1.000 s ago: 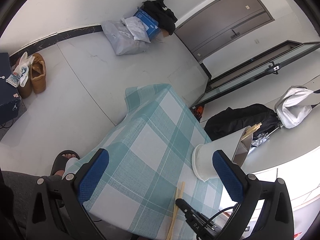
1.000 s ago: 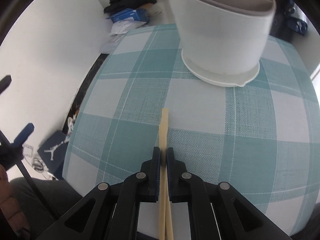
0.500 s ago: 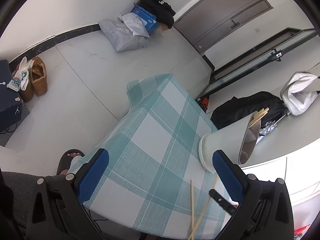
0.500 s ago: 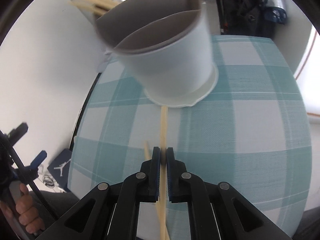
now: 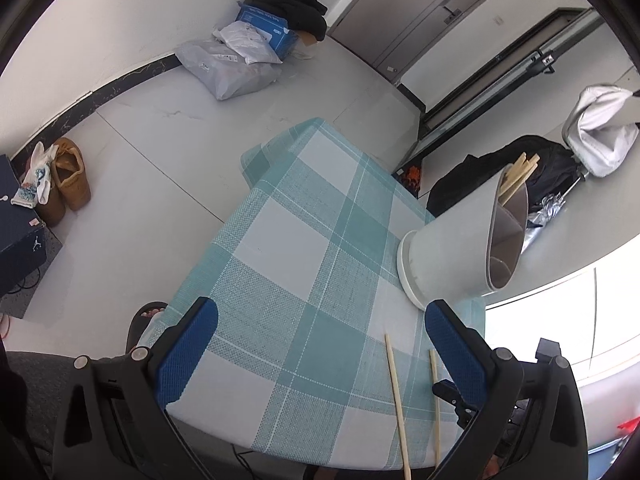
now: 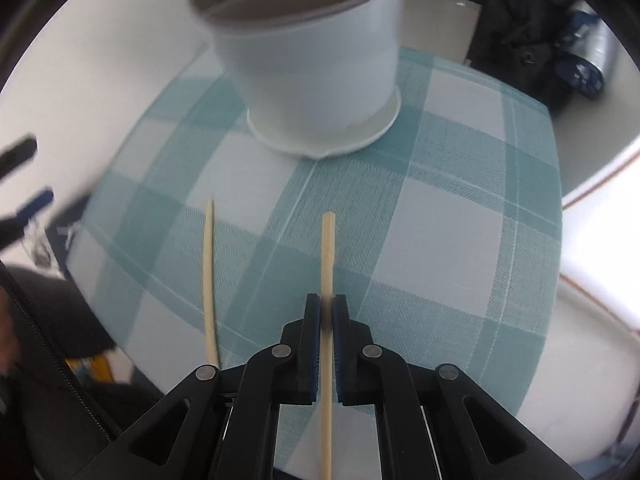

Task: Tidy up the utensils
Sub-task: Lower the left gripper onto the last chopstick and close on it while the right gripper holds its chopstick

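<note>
Chopstick [image 6: 327,256], slim pale wood, pinched in right claw [image 6: 326,312] over woven checked cloth [image 6: 440,208].

Brown shoes [image 5: 68,180], grey parcel bags [image 5: 228,68], black backpack [image 5: 516,168], door [image 5: 424,4]

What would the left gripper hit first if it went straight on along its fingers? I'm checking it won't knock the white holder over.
Probably the checked tablecloth: the open left gripper points down at bare cloth. The white holder stands off to its right, though depth is unclear.
</note>
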The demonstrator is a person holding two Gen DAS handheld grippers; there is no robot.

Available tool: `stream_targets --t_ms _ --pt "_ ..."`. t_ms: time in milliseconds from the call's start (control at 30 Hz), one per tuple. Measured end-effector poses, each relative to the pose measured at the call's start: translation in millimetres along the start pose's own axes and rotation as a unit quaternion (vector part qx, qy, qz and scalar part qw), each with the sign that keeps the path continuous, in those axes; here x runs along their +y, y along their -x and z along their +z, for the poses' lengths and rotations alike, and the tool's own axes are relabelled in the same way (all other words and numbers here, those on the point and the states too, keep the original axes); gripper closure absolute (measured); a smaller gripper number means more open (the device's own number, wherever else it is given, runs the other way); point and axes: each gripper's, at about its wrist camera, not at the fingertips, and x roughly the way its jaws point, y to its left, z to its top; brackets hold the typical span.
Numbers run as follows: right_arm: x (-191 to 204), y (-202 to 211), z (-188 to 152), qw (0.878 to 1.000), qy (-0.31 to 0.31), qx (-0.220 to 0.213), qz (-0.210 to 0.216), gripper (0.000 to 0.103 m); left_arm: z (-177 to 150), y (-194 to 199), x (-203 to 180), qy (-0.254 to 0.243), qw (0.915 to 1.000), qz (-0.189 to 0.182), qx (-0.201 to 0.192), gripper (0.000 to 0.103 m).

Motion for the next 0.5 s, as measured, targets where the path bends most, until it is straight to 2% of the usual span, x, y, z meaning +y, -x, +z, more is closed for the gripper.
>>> stream_targets --t_ms 67,167,400,433,467,500 --pt "3 -1 1 1.0 0.019 0.0 -0.006 0.093 -2 0 -2 -0.004 1.0 0.006 0.0 0.001" --pt "4 -2 7 1.0 0.029 0.001 -0.008 0.081 -5 -2 -4 -0.007 0.9999 0.012 0.001 0.001" --pt "10 -11 36 0.999 0.053 0.002 0.001 0.078 -14 -14 -14 -0.033 0.9981 0.049 0.019 0.001" --pt "11 -12 40 0.998 0.058 0.004 0.003 0.079 -17 -17 -17 -0.042 0.9971 0.058 0.024 0.001" --pt "12 -13 43 0.998 0.063 0.007 0.005 0.086 -19 -20 -19 -0.048 0.9964 0.064 0.027 0.001" --pt "15 -15 48 0.998 0.068 0.009 0.005 0.097 -21 -21 -21 -0.052 0.9959 0.067 0.029 0.001"
